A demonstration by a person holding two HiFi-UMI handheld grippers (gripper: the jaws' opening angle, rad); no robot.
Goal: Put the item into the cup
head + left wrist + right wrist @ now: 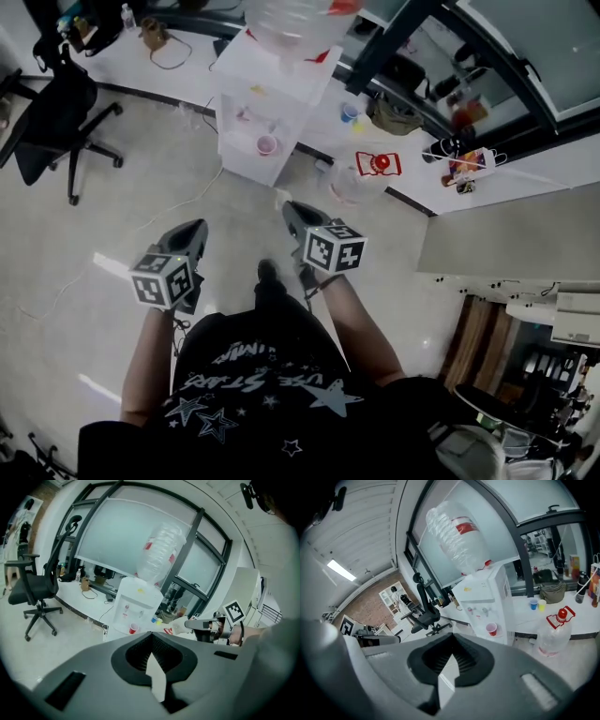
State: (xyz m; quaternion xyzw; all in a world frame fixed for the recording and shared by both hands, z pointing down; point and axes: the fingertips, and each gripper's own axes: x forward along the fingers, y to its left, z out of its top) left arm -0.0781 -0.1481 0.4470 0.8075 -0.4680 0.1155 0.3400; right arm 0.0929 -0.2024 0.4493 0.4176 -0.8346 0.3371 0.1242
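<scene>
A red cup (267, 144) stands on the tray of a white water dispenser (265, 89); I also see the red cup (133, 629) in the left gripper view and the red cup (491, 629) in the right gripper view. A blue cup (533, 603) and a yellow cup (542, 604) sit on the white ledge behind. My left gripper (194, 232) and right gripper (293, 214) are held side by side over the floor, well short of the dispenser. The left gripper (151, 634) and the right gripper (452, 637) are both shut with nothing between the jaws. No loose item to pick shows.
A clear water jug with a red cap (354, 181) stands on the floor right of the dispenser. A black office chair (52, 117) is at the far left. A white ledge (525, 178) with bottles runs under the windows. Cables (202, 192) lie on the floor.
</scene>
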